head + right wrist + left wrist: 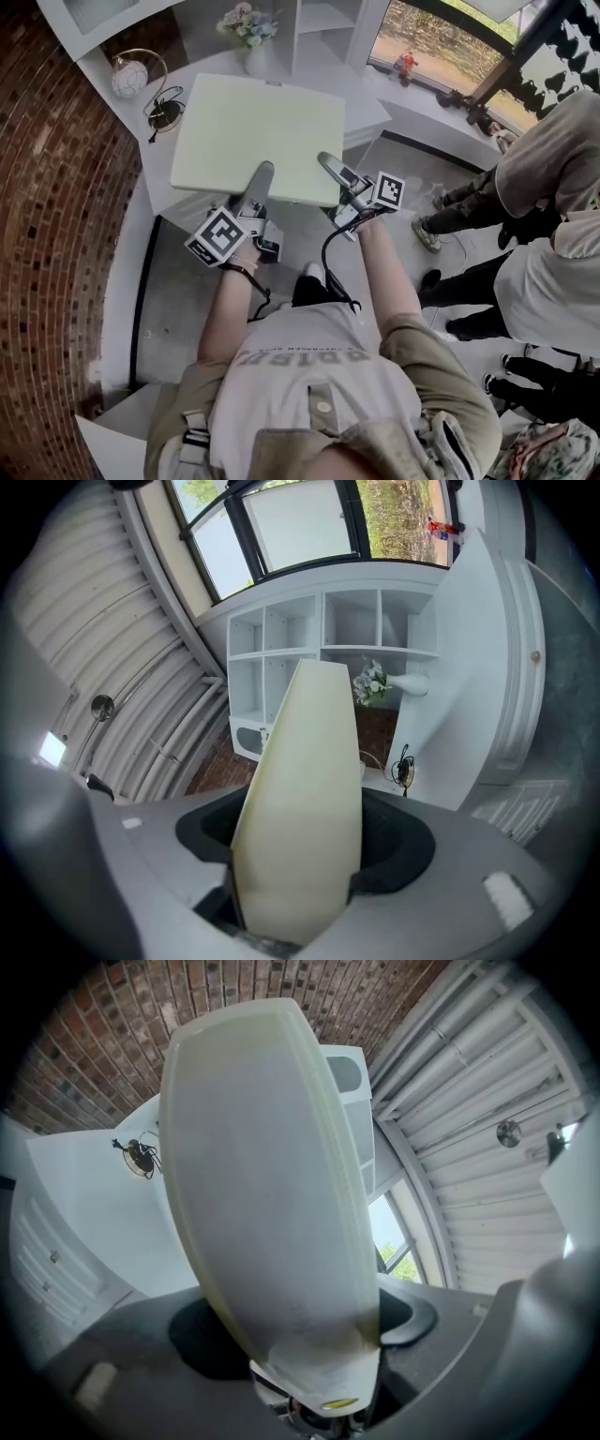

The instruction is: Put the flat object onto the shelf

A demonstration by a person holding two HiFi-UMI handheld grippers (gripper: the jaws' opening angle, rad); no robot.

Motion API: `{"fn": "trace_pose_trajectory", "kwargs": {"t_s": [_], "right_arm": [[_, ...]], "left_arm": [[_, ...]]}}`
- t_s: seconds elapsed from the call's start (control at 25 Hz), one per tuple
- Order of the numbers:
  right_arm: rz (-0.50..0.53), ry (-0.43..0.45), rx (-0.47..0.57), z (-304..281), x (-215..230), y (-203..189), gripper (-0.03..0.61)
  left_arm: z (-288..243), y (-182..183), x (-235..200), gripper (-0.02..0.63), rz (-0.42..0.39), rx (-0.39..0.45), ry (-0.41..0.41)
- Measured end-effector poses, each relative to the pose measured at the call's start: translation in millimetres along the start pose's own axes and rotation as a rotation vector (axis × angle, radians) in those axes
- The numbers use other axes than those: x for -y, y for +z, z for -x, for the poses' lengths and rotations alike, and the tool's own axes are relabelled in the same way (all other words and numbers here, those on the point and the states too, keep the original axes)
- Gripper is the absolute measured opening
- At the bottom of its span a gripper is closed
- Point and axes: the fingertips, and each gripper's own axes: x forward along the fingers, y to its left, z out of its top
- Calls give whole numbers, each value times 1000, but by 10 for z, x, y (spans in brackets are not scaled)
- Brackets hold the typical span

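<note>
Both grippers are clamped on the board (255, 131): the left gripper (261, 178) pinches its near edge toward the left and the right gripper (330, 167) pinches the same edge toward the right, so each gripper view shows the pale slab wedged between that gripper's jaws and running away from the camera. From the head view the board lies roughly level, held out in front of the person and covering much of the white counter (370, 103), with its near edge overhanging the counter's front. Whether its far edge touches the counter cannot be told, though it looks carried rather than set down. Beyond it stand a vase (255, 58) of flowers and the white shelf (323, 19) unit, whose open cubbies show clearly in the right gripper view, straight ahead of the board. Bystanders' legs (487, 202) stand on the floor to the right. As a judgement, the pick-up is done and the carry is under way. What is left is to bring the board up to a shelf, lay it flat there clear of the vase, and let go with both grippers. Which shelf it is meant for is not shown.
</note>
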Motion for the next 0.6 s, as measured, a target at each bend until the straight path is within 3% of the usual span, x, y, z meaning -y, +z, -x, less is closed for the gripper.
{"fn": "trace_pose_trajectory", "kwargs": {"t_s": [0.6], "right_arm": [[41,2,-132,-637,102,993,324]], "left_arm": [[-942,377,-95,364,22,123,7]]}}
